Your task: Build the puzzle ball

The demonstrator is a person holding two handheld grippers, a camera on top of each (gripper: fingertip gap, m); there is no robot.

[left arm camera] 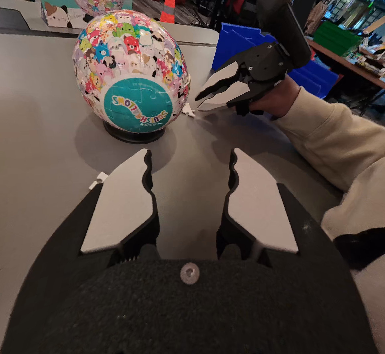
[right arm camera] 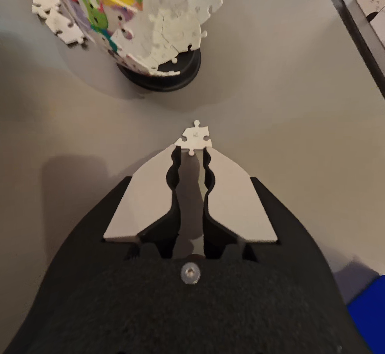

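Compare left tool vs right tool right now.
Left tool is wide open with nothing between its fingers; right tool is nearly closed, its tips at a white piece lying on the table. Left sits back from the ball; right is low beside it. Same build.

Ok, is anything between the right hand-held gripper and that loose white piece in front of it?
Nothing visible. The right hand-held gripper is already at the loose white piece, jaws slightly apart at its near edge. Only bare grey table lies between the piece and the puzzle ball.
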